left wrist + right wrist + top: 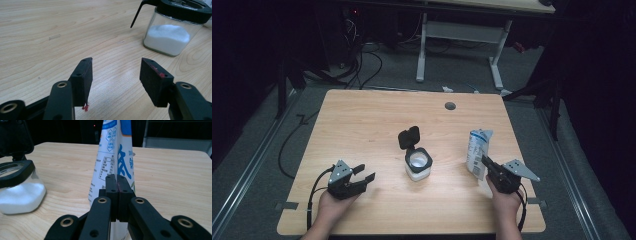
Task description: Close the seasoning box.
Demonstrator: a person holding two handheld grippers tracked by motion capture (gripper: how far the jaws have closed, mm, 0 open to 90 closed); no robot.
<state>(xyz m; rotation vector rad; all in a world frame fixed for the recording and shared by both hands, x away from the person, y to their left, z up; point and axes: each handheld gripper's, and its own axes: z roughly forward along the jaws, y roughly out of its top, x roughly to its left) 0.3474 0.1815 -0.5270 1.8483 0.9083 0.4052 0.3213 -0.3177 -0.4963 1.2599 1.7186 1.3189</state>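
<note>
Pinching the lower edge of the white-and-blue bag (477, 150), your right gripper (490, 166) sits at the lower right of the high view, its jaws pressed together on a thin fold of the packet. In the right gripper view the two black pads meet flat at centre frame with the bag (117, 152) rising upright just behind them.

Your left gripper (362, 176) rests at the lower left of the high view, jaws spread wide and holding nothing; in the left gripper view bare table (50, 37) shows between its pads (83, 80).

The glass jar (418, 165) stands at the middle of the table, between the two grippers, with white powder inside and its black hinged lid (409, 137) flipped up. It appears in the upper right of the left gripper view (172, 32).
</note>
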